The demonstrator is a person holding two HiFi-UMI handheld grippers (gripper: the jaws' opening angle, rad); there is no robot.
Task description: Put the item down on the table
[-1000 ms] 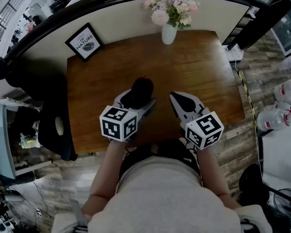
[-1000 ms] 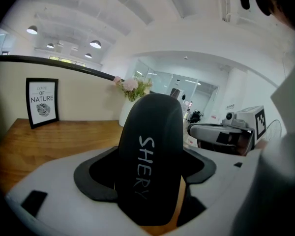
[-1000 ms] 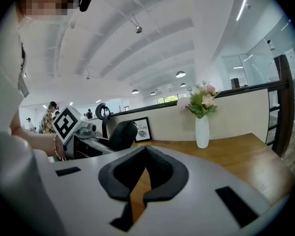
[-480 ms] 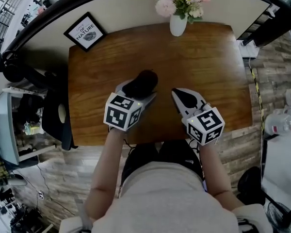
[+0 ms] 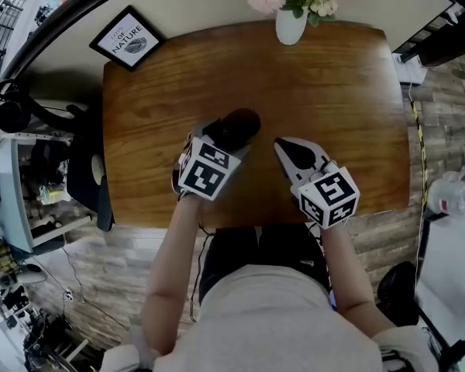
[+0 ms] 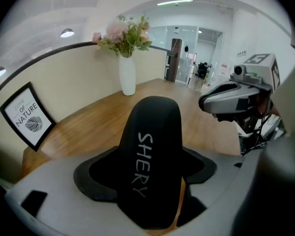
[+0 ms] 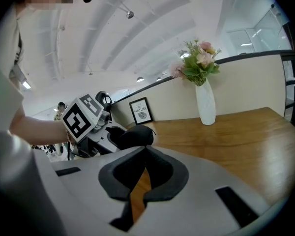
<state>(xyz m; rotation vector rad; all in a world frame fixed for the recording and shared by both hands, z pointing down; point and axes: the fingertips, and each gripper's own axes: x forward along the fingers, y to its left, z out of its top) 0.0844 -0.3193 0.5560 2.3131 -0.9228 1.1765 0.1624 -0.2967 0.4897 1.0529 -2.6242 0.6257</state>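
Note:
A black rounded case (image 5: 237,124) with pale lettering on it sits between the jaws of my left gripper (image 5: 226,135), which is shut on it over the middle of the wooden table (image 5: 333,91). In the left gripper view the case (image 6: 150,151) fills the gap between the dark pads (image 6: 96,173). I cannot tell whether it touches the tabletop. My right gripper (image 5: 285,149) hovers just to the right, shut, with nothing in it. From the right gripper view, the right gripper (image 7: 144,154) looks toward the left gripper (image 7: 105,132) and the case (image 7: 132,135).
A white vase of flowers (image 5: 291,23) stands at the table's far edge. A framed picture (image 5: 124,39) leans at the far left corner. A dark chair (image 5: 85,184) stands left of the table. A person's arms and torso fill the near side.
The left gripper has carried the case a little forward and to the right over the table and has turned slightly. The right gripper has barely moved.

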